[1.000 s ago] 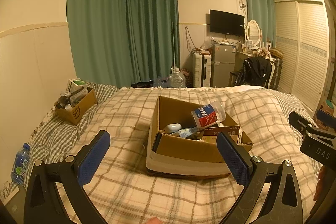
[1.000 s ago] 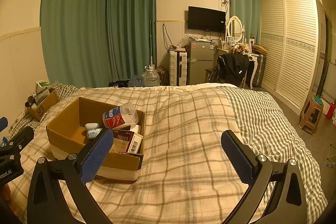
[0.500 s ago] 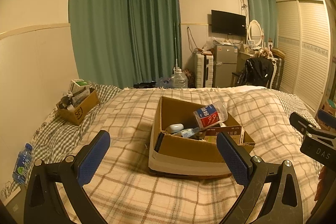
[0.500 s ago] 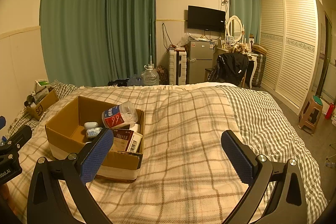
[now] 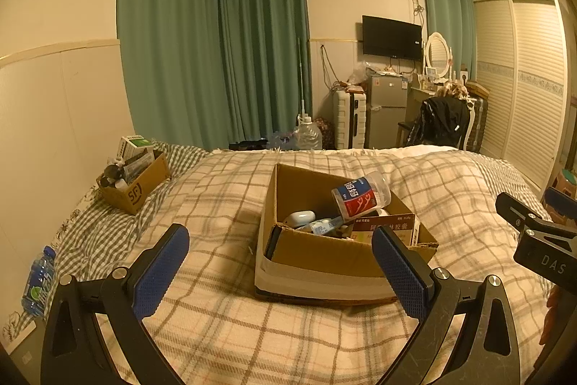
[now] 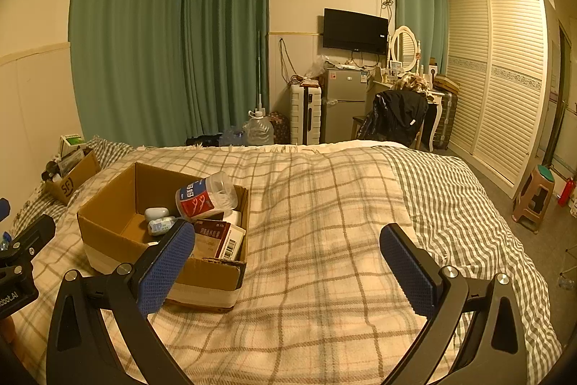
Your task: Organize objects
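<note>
Both tongs hang wide apart and hold nothing: the left gripper (image 5: 280, 271) faces the cardboard box (image 5: 324, 251) straight ahead of it, while the right gripper (image 6: 286, 267) points past the box, which sits ahead and to its left on the plaid blanket (image 6: 324, 204). Inside the box lie a floss-pick jar (image 5: 361, 199) tipped on its side, a white earbud case (image 5: 298, 218), a small blue-and-white tube (image 5: 322, 226) and a red medicine carton (image 5: 387, 229). With everything gathered there, the scene fits either a finished tidy or items about to be lifted out. Any reach inside should, I judge, come from above, clear of the tall walls, taking the jar across its round body. The right view alone shows the carton's barcode end (image 6: 230, 246); the left view alone shows a water bottle (image 5: 38, 280) off to its far left.
</note>
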### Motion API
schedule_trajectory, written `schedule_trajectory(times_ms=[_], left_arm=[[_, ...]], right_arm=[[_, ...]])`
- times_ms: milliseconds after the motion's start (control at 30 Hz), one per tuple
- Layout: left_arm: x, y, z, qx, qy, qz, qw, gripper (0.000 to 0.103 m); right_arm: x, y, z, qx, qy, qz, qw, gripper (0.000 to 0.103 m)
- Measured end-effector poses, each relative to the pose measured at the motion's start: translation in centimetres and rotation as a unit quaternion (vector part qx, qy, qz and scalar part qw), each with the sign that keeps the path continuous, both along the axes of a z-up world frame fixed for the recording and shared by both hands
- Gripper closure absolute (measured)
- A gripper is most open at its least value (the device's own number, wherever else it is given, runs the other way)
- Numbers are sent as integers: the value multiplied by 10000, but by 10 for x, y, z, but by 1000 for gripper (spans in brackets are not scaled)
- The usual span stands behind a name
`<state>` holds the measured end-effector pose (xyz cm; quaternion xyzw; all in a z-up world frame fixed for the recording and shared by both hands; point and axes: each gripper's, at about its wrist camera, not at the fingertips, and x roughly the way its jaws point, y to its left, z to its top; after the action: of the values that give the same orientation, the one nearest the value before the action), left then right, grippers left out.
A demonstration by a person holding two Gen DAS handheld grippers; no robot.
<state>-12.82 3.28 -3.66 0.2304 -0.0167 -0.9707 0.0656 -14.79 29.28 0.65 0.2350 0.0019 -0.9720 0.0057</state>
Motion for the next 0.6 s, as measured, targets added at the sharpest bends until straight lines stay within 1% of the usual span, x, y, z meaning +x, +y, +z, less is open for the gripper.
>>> schedule_trajectory(times_ms=[533, 600], left_arm=[[1, 0, -2, -15, -20, -20, 10000, 0], [3, -2, -2, 30, 46, 54, 10000, 0]], right_arm=[[0, 0, -3, 29, -52, 28, 10000, 0], [0, 0, -3, 31, -59, 37, 10000, 0]])
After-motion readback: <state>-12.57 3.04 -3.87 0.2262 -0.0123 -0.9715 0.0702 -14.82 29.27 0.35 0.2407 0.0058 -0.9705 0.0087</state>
